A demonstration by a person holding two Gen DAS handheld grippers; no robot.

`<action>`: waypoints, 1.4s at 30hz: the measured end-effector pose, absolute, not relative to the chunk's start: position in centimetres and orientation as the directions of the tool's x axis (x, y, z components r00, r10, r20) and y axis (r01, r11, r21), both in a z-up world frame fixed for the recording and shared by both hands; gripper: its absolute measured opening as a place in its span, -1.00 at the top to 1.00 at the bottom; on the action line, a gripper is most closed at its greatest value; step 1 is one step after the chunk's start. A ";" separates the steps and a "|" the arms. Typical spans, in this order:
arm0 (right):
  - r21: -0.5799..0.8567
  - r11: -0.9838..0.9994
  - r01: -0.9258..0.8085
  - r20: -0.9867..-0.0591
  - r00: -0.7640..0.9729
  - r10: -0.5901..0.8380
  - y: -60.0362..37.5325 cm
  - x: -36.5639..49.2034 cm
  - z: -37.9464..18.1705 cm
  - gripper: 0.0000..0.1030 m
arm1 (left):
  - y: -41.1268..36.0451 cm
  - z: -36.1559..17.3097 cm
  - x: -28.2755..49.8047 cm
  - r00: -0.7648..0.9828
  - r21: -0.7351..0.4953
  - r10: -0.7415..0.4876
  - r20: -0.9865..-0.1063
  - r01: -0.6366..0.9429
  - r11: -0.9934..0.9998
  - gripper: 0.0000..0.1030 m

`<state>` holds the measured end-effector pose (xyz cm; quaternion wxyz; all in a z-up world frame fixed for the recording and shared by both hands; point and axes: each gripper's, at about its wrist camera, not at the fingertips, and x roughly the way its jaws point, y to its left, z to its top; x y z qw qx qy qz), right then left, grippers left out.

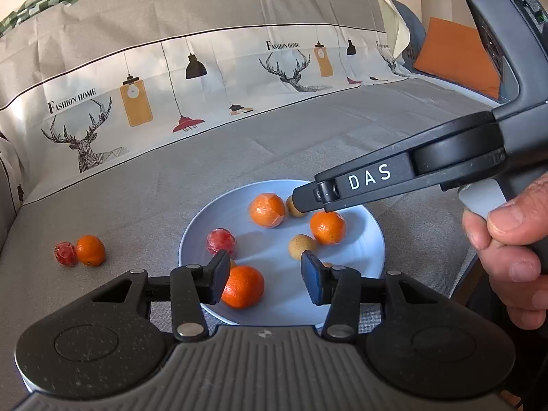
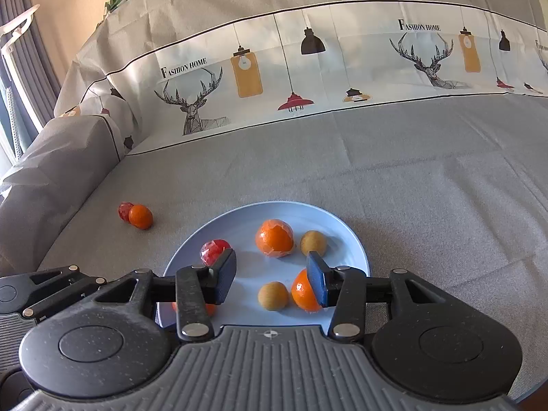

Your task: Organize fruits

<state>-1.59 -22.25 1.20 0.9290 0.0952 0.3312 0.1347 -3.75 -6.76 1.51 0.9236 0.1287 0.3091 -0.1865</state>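
A light blue plate sits on the grey cloth and holds several fruits: three oranges, one of them near my left gripper, a red fruit and two small tan fruits, one at the middle. My left gripper is open and empty over the plate's near edge. My right gripper is open and empty above the plate; in the left wrist view its arm reaches in from the right. An orange and a red fruit lie off the plate to the left, touching.
The sofa-like surface is covered by grey cloth with a printed deer-and-lamp band along the backrest. An orange cushion lies at the far right. A covered armrest rises at the left.
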 end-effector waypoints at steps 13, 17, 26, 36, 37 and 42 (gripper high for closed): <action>0.265 0.946 -0.187 -0.590 0.745 0.313 -22.2 -1.6 1.1 0.06 | -6.8 1.5 -3.9 0.742 0.126 -0.257 -0.619 0.417 0.900 0.01; 0.265 0.946 -0.187 -0.590 0.745 0.312 -22.2 -1.6 1.1 0.06 | -6.8 1.5 -3.9 0.742 0.126 -0.257 -0.619 0.416 0.900 0.01; 0.265 0.946 -0.186 -0.590 0.745 0.312 -22.1 -1.6 1.1 0.06 | -6.8 1.5 -3.9 0.743 0.127 -0.256 -0.619 0.416 0.901 0.01; 0.265 0.946 -0.185 -0.589 0.746 0.311 -22.1 -1.7 1.1 0.06 | -6.7 1.5 -3.9 0.747 0.128 -0.253 -0.615 0.411 0.903 0.01; 0.265 0.946 -0.185 -0.589 0.746 0.311 -22.1 -1.7 1.1 0.06 | -6.6 1.6 -3.8 0.748 0.127 -0.252 -0.614 0.409 0.904 0.01; 0.266 0.946 -0.183 -0.583 0.751 0.310 -22.4 -1.5 1.3 0.06 | -6.0 2.1 -3.6 0.756 0.117 -0.244 -0.607 0.389 0.914 0.06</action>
